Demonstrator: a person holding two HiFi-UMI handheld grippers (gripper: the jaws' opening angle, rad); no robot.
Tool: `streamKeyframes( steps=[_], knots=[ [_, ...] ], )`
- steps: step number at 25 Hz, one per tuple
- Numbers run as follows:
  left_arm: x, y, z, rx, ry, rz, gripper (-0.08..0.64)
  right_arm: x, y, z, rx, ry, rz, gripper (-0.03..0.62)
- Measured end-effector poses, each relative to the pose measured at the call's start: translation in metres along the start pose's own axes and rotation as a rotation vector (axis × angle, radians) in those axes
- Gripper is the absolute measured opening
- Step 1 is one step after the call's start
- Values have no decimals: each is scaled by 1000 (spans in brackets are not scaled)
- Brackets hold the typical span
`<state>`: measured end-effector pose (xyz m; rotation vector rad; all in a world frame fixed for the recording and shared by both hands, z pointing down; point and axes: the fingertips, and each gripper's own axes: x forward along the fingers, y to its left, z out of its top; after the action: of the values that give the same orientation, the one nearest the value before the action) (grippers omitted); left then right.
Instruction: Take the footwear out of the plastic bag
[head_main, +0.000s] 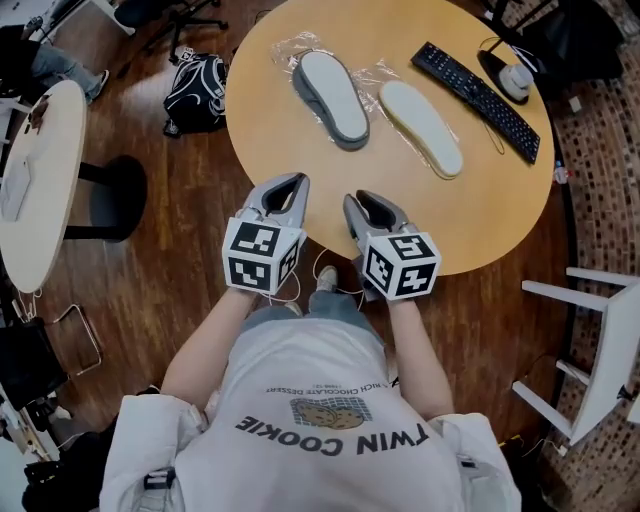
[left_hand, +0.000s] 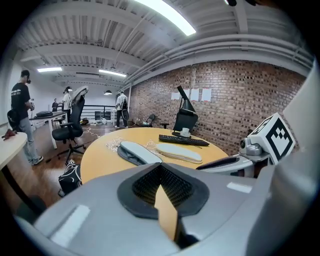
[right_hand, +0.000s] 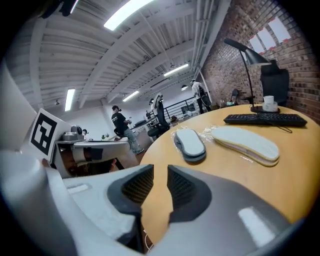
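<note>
At the 6 o'clock edge of the round table (head_main: 480, 200), both grippers are empty, well apart from the footwear.
The left gripper (head_main: 297, 181) has its jaw tips pressed together on nothing; the right gripper (head_main: 358, 199) has its jaws spread, with only bare tabletop between them. The grey slipper (head_main: 331, 96) lies toward 12 o'clock and the cream slipper (head_main: 421, 127) toward 1 o'clock, both on the crumpled clear plastic bag (head_main: 272, 46). A black keyboard (head_main: 476, 86) lies at 2 o'clock.
</note>
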<state>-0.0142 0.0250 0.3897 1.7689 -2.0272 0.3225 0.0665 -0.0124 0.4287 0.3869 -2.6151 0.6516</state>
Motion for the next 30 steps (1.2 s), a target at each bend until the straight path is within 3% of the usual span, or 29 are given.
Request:
streamKeyframes(
  steps=[8,17,30],
  knots=[
    [-64,-6,-25,-53,-60,17,3,-10,81,-7,-143,-37,-6,64],
    [-151,-10,-60,-46,-94,15,3,-41,168,-40,-205,-71,-47,37],
    [-217,-49,-89,-39,-110,-41,3,-101,217,-82,-230,-95,-145,21]
  ],
)
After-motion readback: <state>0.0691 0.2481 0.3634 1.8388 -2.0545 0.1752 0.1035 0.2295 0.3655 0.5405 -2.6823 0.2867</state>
